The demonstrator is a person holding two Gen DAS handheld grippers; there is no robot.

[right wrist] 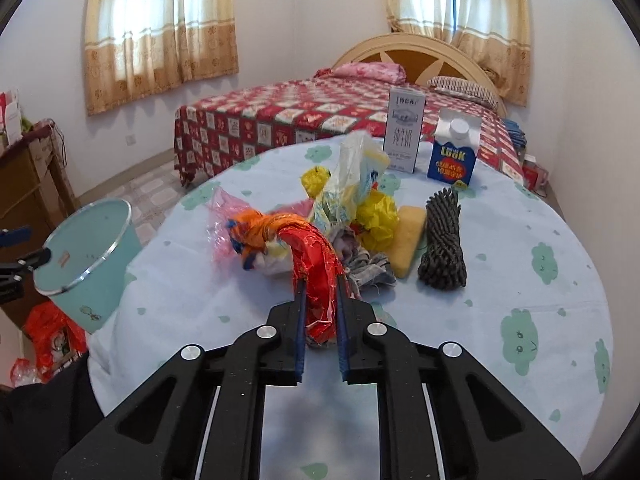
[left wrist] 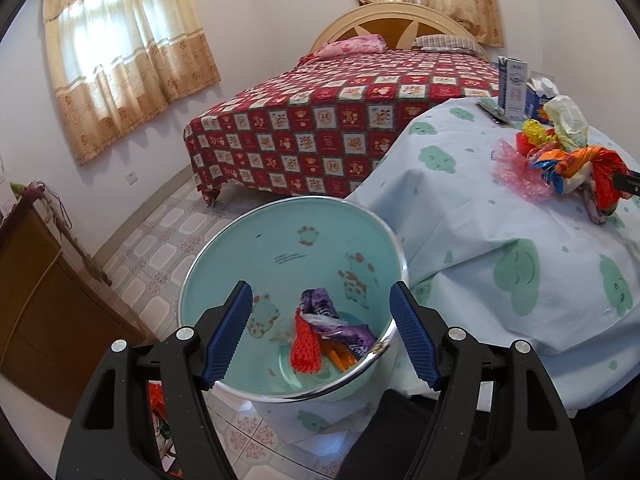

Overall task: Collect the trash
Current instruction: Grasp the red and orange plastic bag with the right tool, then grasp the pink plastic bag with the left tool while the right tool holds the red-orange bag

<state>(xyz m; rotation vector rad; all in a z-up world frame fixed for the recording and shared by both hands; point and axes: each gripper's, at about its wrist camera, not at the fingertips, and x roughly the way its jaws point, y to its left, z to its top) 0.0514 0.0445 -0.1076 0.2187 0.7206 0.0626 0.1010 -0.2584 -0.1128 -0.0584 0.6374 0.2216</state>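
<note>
1. right gripper [right wrist: 320,300]: fingers pinched on the crinkled red plastic wrapper [right wrist: 316,264], centre frame on the counter [right wrist: 520,260].
2. left gripper [left wrist: 320,332]: fingers spread wide, empty, around the pale teal plastic bin [left wrist: 280,240], lower centre.
3. risk: the wrapper looks tangled with the orange bag [right wrist: 260,224]; lifting may drag neighbours off the counter.

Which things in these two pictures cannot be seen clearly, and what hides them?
- Lower part of the red wrapper: right wrist view, hidden between the fingers of the right gripper.
- Bottom of the bin: left wrist view, covered by the trash inside.
- Grey cloth: right wrist view, partly under the pile.
- Left gripper: right wrist view, cut by the left edge.
- Print on the white carton: too small to read.
</note>
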